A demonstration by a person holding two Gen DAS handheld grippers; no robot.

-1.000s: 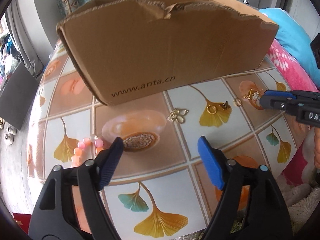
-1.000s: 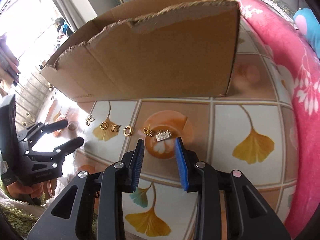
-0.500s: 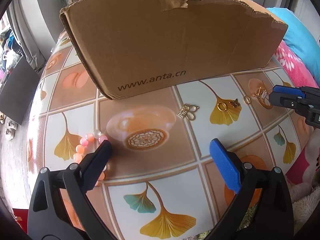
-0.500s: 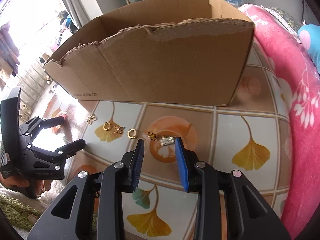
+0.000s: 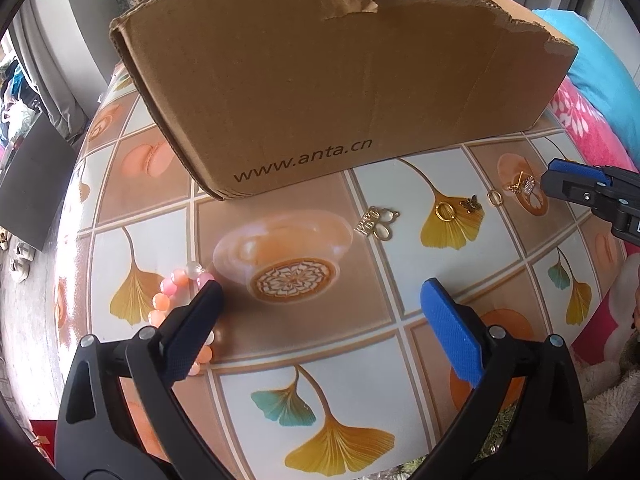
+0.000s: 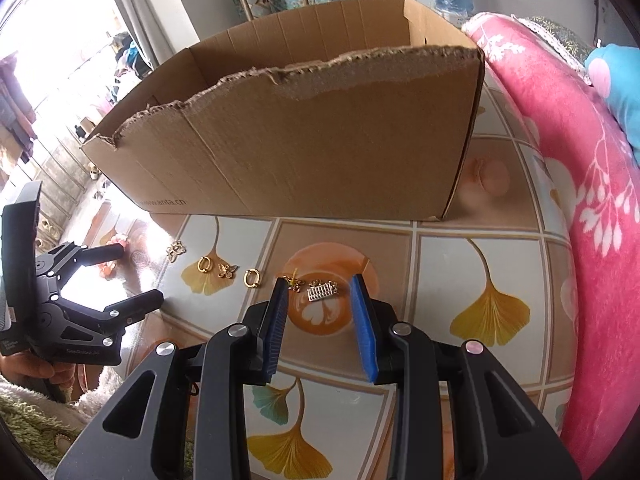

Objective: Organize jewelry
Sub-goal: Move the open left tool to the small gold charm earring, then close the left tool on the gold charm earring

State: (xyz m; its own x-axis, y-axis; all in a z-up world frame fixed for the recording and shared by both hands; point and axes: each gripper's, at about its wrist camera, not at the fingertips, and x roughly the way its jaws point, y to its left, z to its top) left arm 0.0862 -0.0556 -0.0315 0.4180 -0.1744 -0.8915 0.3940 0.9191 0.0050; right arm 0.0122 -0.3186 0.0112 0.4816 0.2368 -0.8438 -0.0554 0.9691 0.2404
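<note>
- I see matt cardboard box (image 5: 340, 92), torn rough rim.
- Counter (image 5: 320, 360) cover glossy, smooth.
- Gold earrings (image 6: 251, 278) shiny metal.
- Pink beads (image 5: 168, 292) glassy.

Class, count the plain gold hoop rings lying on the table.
2. One gold ring lies left of the butterfly charm, the other gold ring right of it. More may sit hidden inside the cardboard box.

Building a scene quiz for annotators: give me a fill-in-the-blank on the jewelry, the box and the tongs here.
1. The left tongs stand wide ____, nothing between them.
2. The pink bead bracelet lies beside the left tongs' ____ finger.
3. The cardboard box has a torn, ragged top ____.
4. The small comb-shaped gold charm lies on the table between the ____ tongs' fingers.

Missing words: open; left; edge; right
</note>
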